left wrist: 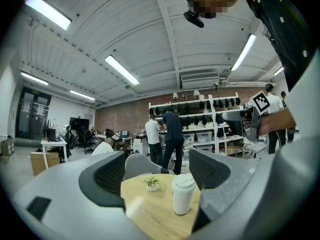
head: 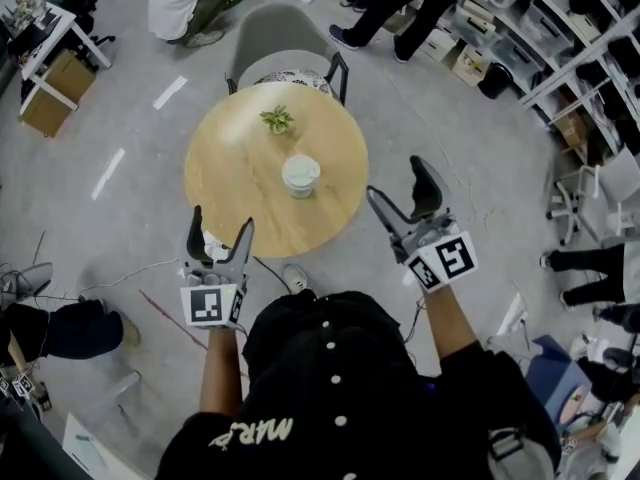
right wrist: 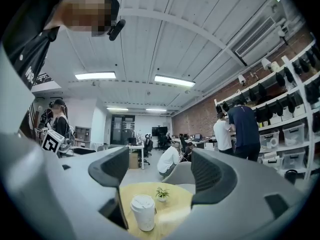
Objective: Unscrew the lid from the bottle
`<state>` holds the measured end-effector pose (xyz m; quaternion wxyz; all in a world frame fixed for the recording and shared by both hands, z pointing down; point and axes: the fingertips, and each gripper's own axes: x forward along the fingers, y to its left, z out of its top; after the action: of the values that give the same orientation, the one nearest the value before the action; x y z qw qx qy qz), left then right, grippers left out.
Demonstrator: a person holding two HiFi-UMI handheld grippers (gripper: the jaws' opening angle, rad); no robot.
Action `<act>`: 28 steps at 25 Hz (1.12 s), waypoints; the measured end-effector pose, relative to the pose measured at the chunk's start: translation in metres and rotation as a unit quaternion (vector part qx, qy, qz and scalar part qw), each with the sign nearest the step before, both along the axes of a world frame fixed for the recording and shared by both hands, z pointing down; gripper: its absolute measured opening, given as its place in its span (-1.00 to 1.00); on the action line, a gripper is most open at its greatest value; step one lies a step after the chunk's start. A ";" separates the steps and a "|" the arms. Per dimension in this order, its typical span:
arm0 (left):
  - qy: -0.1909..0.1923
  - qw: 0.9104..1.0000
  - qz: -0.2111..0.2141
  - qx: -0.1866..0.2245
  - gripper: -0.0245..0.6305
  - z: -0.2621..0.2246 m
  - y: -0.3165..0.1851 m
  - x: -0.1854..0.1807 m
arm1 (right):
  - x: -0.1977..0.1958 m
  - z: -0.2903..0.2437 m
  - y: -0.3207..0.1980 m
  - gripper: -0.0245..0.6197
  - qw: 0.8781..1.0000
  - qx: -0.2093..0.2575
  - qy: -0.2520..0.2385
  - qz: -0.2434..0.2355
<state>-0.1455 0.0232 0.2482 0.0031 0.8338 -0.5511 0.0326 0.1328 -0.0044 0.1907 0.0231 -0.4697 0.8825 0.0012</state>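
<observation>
A round table (head: 230, 168) with a smooth pale wooden top is standing on the grey floor. A white, slightly tapering bottle with a domed white lid (head: 301, 175) is standing upright on it, just off centre toward 3 o'clock. From here I cannot tell whether it is plastic or paper, and the seam under the lid is too small to make out. A small leafy green plant in a white pot (head: 277, 120) is sitting toward the 12 o'clock edge, where a grey shell chair (head: 285, 43) is partly tucked behind the rim. The grey left gripper (head: 222, 218) is hovering off the rim at 7 o'clock and the right gripper (head: 395, 178) at 4 o'clock. Both are gaping wide, their ribbed dark pads touching nothing, well apart from the bottle.
</observation>
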 end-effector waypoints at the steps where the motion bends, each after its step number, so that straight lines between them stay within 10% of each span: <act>1: -0.004 1.000 0.007 -0.006 0.25 0.006 -0.008 0.000 | -0.003 0.002 -0.007 0.25 1.000 -0.003 0.001 0.000; 11: -0.035 0.986 0.130 -0.099 0.25 0.121 -0.042 0.044 | -0.032 0.073 -0.046 0.29 0.993 -0.063 0.054 -0.088; 18: -0.051 0.970 0.172 -0.163 0.25 0.194 -0.075 0.079 | -0.072 0.141 -0.077 0.32 0.960 -0.148 0.133 -0.196; 28: -0.078 0.953 0.248 -0.153 0.26 0.288 -0.123 0.119 | -0.117 0.233 -0.114 0.37 0.923 -0.193 0.149 -0.297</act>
<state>-0.0260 -0.0994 0.5359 0.0795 0.9287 -0.3136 0.1815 0.0161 -0.1180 0.4232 -0.2005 -0.1760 0.9579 -0.1062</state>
